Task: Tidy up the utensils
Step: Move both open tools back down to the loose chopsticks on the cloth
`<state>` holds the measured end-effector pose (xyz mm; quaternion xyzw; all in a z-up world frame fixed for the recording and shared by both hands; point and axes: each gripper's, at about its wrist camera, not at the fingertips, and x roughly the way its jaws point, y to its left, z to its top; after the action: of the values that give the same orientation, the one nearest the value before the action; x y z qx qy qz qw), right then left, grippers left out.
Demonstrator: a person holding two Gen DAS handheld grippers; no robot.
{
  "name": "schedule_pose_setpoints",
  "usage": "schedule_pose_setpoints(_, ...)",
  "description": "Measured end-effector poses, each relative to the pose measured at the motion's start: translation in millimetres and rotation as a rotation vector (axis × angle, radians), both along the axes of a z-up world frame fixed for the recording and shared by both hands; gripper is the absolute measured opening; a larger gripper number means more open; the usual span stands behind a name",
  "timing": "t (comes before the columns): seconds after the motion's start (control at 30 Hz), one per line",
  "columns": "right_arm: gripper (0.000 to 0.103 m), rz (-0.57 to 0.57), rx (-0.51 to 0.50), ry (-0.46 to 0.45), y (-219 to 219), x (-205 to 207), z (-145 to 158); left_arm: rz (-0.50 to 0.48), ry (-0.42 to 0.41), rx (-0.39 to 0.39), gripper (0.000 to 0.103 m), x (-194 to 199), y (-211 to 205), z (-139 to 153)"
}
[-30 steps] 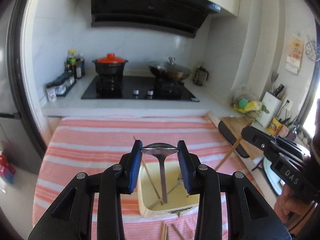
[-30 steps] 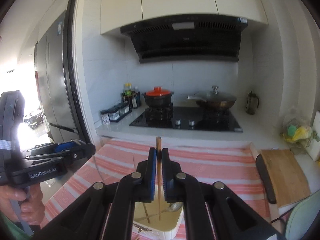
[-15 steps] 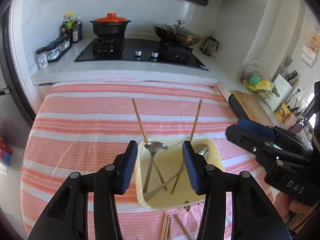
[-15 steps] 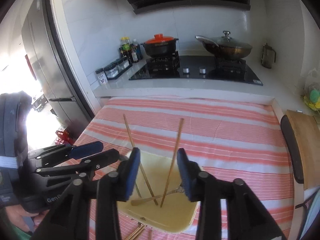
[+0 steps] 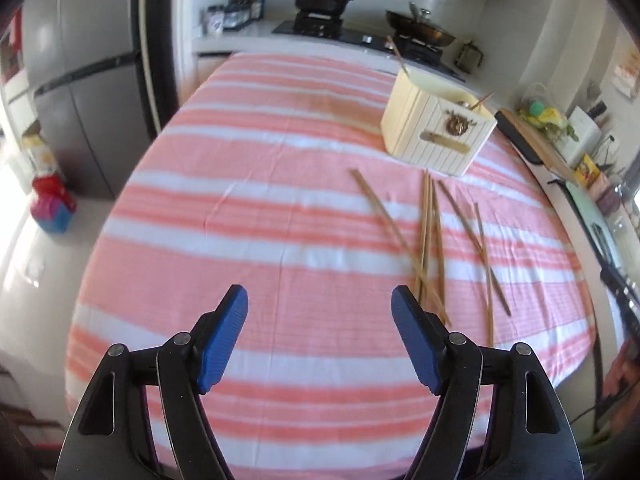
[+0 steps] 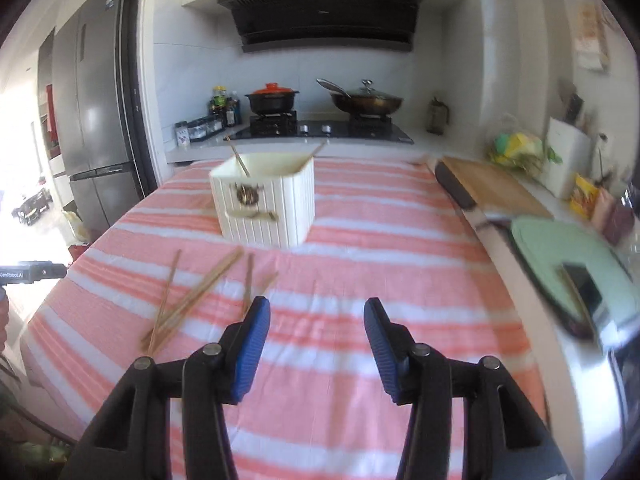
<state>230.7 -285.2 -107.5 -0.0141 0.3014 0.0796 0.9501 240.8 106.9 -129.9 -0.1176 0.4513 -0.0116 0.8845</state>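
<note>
Chopsticks (image 5: 428,236) loose on striped cloth (image 5: 260,184), just before white box (image 6: 264,200); two more inside. Left gripper (image 5: 320,312) and right gripper (image 6: 317,322) both opening, nothing between jaws.

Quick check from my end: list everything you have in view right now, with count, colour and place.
utensil box: one, cream white, on the far part of the striped cloth, two chopstick ends poking out.
loose chopsticks: several, wooden, scattered on the cloth in front of the box; exact count blurred.
tablecloth: one, pink and white stripes, over the table.
clay pot: one, black with orange lid, on the hob.
wok: one, dark, glass lid, on the hob.
cutting board: one, wooden, to the right of the table.
fridge: one, grey, left.
left tool: blue pads, jaws opening, nothing between them.
right tool: blue pads, jaws opening, nothing between them.
</note>
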Motion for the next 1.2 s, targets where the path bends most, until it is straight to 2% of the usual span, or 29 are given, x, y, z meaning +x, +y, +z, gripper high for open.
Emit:
schedule_pose_setpoints(0.07, 0.05, -0.012, 0.009, 0.023, -5.1, -29.0, -23.1, 0.025, 0.012, -0.067, 0.076, -15.8, 0.3, -12.3)
schedule_pose_setpoints(0.17, 0.05, -0.012, -0.026, 0.086, -10.4, -51.1, -47.1, 0.024, 0.006, -0.053, 0.075, -24.3, -6.7, -12.3)
schedule_pose_setpoints(0.3, 0.05, -0.005, 0.003, 0.101, -8.7, -62.1, -51.1, -0.001, -0.047, -0.029, 0.076, -31.9, -19.5, 1.9)
schedule_pose_setpoints(0.43, 0.05, 0.056, 0.07, 0.105, 9.3, -59.7, -49.7, -0.037, -0.064, -0.032, 0.076, -27.6, -36.2, 5.2)
schedule_pose_setpoints(0.57, 0.048, 0.157, 0.174, 0.166, 31.3, -39.6, -56.1, -0.065, -0.07, -0.019, 0.075, -10.7, -50.2, 2.5)
schedule_pose_setpoints(0.7, 0.044, 0.22, 0.253, 0.245, 54.7, -3.0, -71.8, -0.073, -0.045, -0.051, 0.074, 26.3, -54.7, -9.6)
schedule_pose_setpoints(0.8, 0.04, 0.231, 0.267, 0.346, 73.3, 33.8, -90.1, -0.069, 0.009, -0.078, 0.071, 62.2, -56.5, -26.0)
schedule_pose_setpoints(0.9, 0.038, 0.216, 0.274, 0.408, 86.8, 59.1, -103.9, -0.066, 0.057, -0.051, 0.067, 95.3, -62.4, -41.6)
schedule_pose_setpoints(1.03, 0.037, 0.154, 0.229, 0.42, 100.7, 74.8, -109.9, -0.058, 0.126, -0.018, 0.066, 130.7, -71.2, -61.0)
schedule_pose_setpoints(1.07, 0.037, 0.144, 0.222, 0.42, 103.7, 77.8, -108.8, -0.053, 0.146, -0.014, 0.062, 138.2, -72.2, -66.3)
schedule_pose_setpoints(1.1, 0.032, 0.13, 0.214, 0.419, 106.1, 80.7, -109.2, -0.047, 0.169, -0.008, 0.055, 144.4, -73.3, -71.9)
schedule_pose_setpoints(1.13, 0.019, 0.108, 0.187, 0.416, 107.9, 83.5, -109.7, -0.04, 0.19, -0.005, 0.051, 149.7, -73.8, -77.2)
schedule_pose_setpoints(1.17, 0.012, 0.083, 0.164, 0.412, 108.5, 85.6, -109.9, -0.033, 0.189, 0.01, 0.048, 152.2, -75.2, -79.1)
schedule_pose_setpoints(1.2, 0.008, 0.072, 0.167, 0.414, 106.7, 88.6, -110.2, -0.033, 0.175, 0.043, 0.041, 153.0, -78.6, -77.9)
